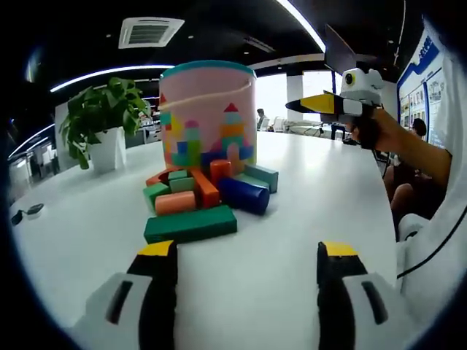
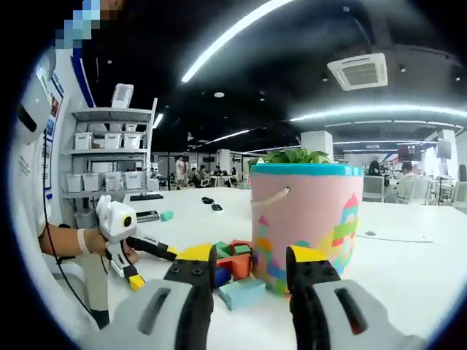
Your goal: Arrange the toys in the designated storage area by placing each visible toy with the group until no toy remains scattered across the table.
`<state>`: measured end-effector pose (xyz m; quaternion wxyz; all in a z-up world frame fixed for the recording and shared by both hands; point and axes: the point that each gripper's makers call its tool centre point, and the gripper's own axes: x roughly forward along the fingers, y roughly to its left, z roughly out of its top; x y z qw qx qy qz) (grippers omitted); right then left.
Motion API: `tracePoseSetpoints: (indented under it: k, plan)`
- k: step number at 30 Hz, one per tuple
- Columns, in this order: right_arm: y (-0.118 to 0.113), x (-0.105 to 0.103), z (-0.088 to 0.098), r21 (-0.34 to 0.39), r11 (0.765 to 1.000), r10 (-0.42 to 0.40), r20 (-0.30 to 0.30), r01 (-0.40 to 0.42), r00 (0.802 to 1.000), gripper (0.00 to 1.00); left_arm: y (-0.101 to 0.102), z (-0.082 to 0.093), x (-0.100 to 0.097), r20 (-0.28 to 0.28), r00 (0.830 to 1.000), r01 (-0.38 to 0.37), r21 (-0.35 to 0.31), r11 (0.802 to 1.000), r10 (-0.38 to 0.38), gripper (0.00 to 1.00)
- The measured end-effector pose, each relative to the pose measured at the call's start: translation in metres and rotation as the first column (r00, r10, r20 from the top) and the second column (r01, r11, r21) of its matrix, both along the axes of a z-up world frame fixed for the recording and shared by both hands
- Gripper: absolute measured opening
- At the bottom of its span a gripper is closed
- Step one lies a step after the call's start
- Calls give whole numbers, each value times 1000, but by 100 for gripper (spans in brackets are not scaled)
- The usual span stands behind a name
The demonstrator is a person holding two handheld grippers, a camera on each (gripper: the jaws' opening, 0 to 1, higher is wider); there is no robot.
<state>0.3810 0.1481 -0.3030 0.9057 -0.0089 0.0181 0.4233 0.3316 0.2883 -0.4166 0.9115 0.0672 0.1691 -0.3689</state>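
Left gripper view: bare white table [image 1: 292, 240] lies wide around the left gripper [image 1: 248, 255], jaws spread, empty. Ahead, blocks [image 1: 204, 197] cluster against the pink bucket [image 1: 208, 117]; a potted plant [image 1: 102, 124] stands left. Right gripper [image 2: 244, 266] hangs spread, empty, beside the bucket.

An open-plan office: long white benches [image 2: 408, 219], ceiling air-conditioning vent [image 2: 360, 71], strip lights [image 2: 233, 33], shelving with storage bins [image 2: 109, 157].

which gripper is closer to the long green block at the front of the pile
Left. The left gripper sits low over the table just short of the long green block, open jaws pointing at it. The right gripper is raised off to the side, near the pink bucket.
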Motion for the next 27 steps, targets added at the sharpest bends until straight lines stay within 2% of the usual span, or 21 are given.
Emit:
tracePoseSetpoints:
  k: [9, 14, 20, 21, 22, 27]
  plan:
    - [8, -6, -21, -5, 1000, -11, -15, 11, 1000, 43, -3, 0, -2, -1, 1000, 11, -7, 1000, -11, 80]
    - [7, -3, -38, 0, 999, -41, -11, 41, 999, 43, -3, 0, -2, 0, 1000, 13, -9, 1000, -13, 80]
    - [2, -1, -63, -11, 996, -89, -47, 88, 995, 42, -4, 0, -1, 1, 1000, 11, -10, 1000, -11, 80]
    - [0, 0, -67, -31, 994, -103, -50, 102, 993, 42, -4, 0, -2, 1, 1000, 13, -10, 1000, -13, 80]
    - [-2, 2, -64, -50, 992, -113, -13, 112, 994, 42, -4, 0, -2, 3, 1000, 15, -9, 1000, -15, 80]
    - [4, 2, -64, -57, 992, -117, -18, 115, 993, 42, -4, 0, -1, 7, 1000, 10, -8, 1000, -10, 80]
